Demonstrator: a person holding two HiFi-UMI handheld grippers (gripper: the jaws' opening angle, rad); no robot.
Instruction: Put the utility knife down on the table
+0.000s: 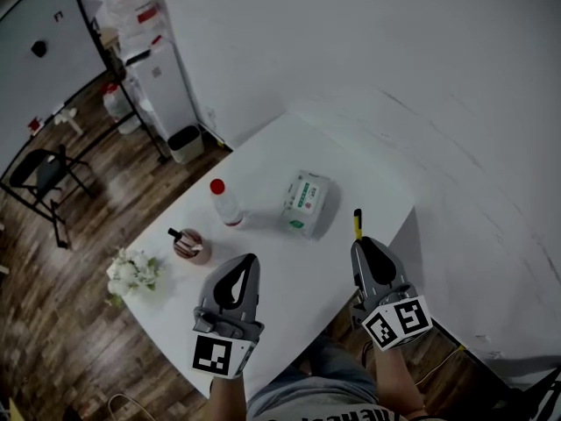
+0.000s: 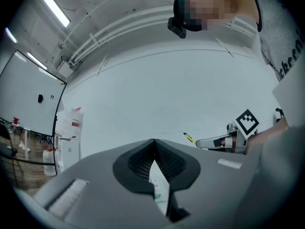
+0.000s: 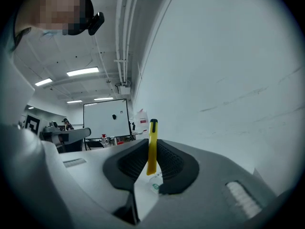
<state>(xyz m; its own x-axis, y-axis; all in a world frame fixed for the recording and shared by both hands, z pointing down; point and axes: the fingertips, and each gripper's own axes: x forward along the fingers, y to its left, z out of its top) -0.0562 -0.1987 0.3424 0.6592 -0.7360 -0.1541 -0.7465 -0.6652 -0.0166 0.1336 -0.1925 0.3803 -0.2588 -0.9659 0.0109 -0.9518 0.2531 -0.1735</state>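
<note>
Right gripper [image 1: 360,245] clamps the knife [image 1: 358,225], which juts toward 12 o'clock over the counter's [image 1: 294,266] 3 o'clock edge. Left gripper [image 1: 252,259] is closed, empty. Risk: release this near the edge could drop the knife off.

A red-capped white bottle [image 1: 226,202] stands just left of a green-labelled pack of wipes [image 1: 307,203]. Nearer and to the left sit a small brown jar [image 1: 189,246] and white flowers [image 1: 132,273]. A black chair [image 1: 44,178] stands on the wooden floor [image 1: 53,323].
</note>
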